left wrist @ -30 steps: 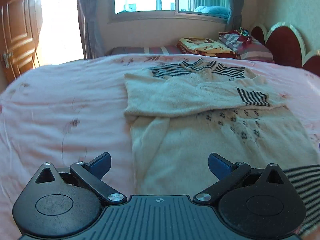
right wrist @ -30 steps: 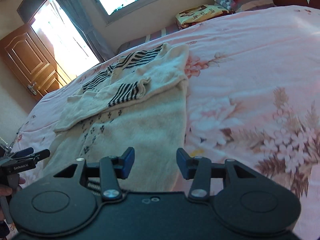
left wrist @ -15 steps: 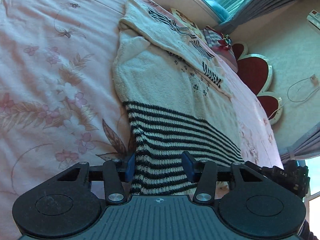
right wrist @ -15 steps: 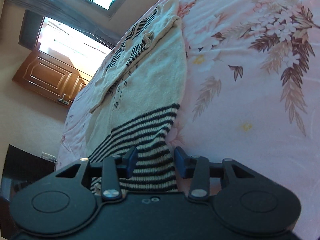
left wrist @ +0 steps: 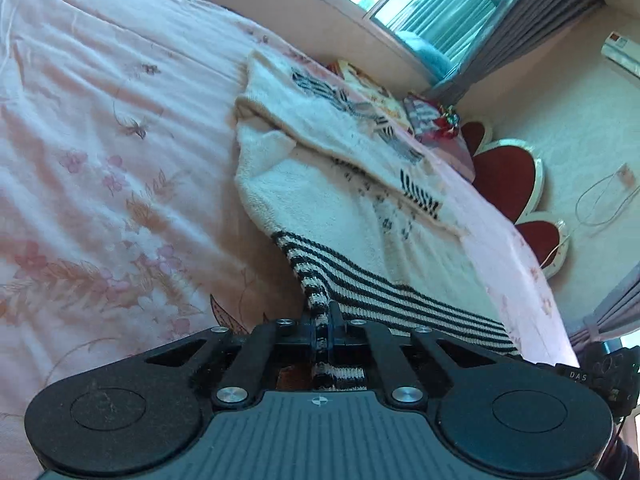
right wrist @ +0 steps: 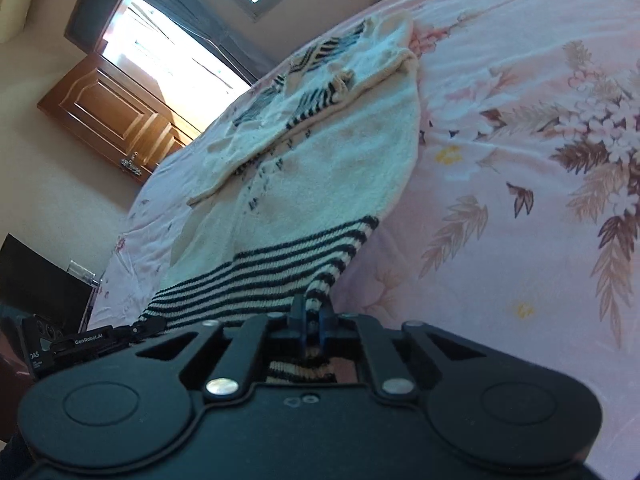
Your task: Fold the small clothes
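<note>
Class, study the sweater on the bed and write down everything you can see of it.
The sweater is a fuzzy cream knit with a black-striped hem, striped cuffs and small dark motifs. It lies flat on the pink floral bedspread, sleeves folded across the chest. The left gripper and right gripper each pinch a hem corner, jaws shut, and the corners are lifted slightly.

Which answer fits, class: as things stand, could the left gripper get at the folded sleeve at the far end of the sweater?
Probably not yet. The left gripper is shut on the sweater's striped hem, and the sleeve lies far up the sweater. Nothing blocks the way, but it would have to let go first.
</note>
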Available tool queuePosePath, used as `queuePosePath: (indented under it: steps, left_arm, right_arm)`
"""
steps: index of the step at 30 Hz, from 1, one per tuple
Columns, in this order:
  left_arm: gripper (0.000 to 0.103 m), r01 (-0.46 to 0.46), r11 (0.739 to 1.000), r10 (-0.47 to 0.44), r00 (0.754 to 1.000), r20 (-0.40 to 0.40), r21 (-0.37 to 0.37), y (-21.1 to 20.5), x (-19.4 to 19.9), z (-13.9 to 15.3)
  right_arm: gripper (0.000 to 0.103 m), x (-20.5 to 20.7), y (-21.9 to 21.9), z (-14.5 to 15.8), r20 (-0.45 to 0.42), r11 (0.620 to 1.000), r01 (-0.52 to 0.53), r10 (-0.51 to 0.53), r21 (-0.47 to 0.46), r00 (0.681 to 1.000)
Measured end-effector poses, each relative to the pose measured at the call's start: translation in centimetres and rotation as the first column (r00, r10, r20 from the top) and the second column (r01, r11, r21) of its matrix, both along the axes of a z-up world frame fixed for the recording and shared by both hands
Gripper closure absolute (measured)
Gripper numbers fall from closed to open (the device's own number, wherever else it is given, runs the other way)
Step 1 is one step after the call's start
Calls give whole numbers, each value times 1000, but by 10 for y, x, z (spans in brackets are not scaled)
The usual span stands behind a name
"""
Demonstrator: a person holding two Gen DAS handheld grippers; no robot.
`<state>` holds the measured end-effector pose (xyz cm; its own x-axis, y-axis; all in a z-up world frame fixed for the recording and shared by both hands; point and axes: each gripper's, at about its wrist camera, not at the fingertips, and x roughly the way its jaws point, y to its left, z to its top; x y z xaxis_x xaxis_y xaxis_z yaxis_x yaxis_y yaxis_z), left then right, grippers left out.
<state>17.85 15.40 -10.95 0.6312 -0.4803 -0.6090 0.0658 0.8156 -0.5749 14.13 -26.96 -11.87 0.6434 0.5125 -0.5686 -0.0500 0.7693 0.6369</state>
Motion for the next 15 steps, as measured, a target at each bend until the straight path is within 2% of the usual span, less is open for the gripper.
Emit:
queuePosePath:
  steps: [2, 3, 5, 6, 10, 15]
  left_arm:
    - [99, -5, 1000, 5, 1000, -2, 6, 8, -3, -3]
    - [99, -1, 1000, 2, 1000, -27, 31, 8, -2, -10]
    - [99, 5, 999, -1, 997, -83, 50, 5, 1, -28]
    - [99, -6, 999, 8, 998, -68, 34, 5, 0, -30]
    - [98, -20, 1000, 21, 998, -65, 15, 10, -1, -28]
    - [99, -28, 1000, 29, 997, -65, 4, 20, -14, -33]
  right_arm:
    - [97, -9, -10, 2, 10, 1000, 16, -16, 4, 1000]
    - [98, -11, -13, -3, 2, 1000, 20, -20, 9, 1000]
    - [98, -6, -14, -23, -70, 999, 38, -40, -19, 997]
    - [98, -5, -13, -31, -93, 999, 46, -47, -12, 995]
    - [98, -11, -12, -27, -60, 996, 77, -75, 37, 995]
    - [98, -18, -12, -24, -69, 998, 61, -62, -27, 996]
